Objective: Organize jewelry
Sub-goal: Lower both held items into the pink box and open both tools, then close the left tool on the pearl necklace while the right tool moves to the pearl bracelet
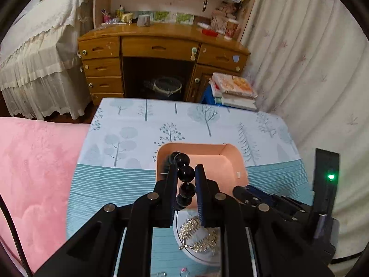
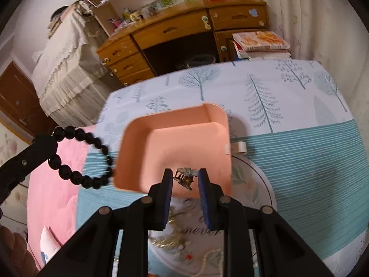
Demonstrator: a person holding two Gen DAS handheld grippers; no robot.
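My left gripper (image 1: 184,168) is shut on a black bead bracelet (image 1: 184,180) and holds it above the near edge of the pink tray (image 1: 228,161). In the right wrist view the bracelet (image 2: 80,159) hangs from the left gripper just left of the pink tray (image 2: 175,138). My right gripper (image 2: 185,176) is shut on a small metal hair clip (image 2: 185,177) over the tray's near part. A white plate (image 2: 253,184) with gold chain jewelry (image 1: 198,235) lies below the grippers.
The table carries a tree-print cloth (image 1: 184,120) with teal stripes. A pink blanket (image 1: 34,173) lies to the left. A wooden desk (image 1: 161,53), stacked books (image 1: 233,90) and a curtain (image 1: 311,69) stand beyond the table.
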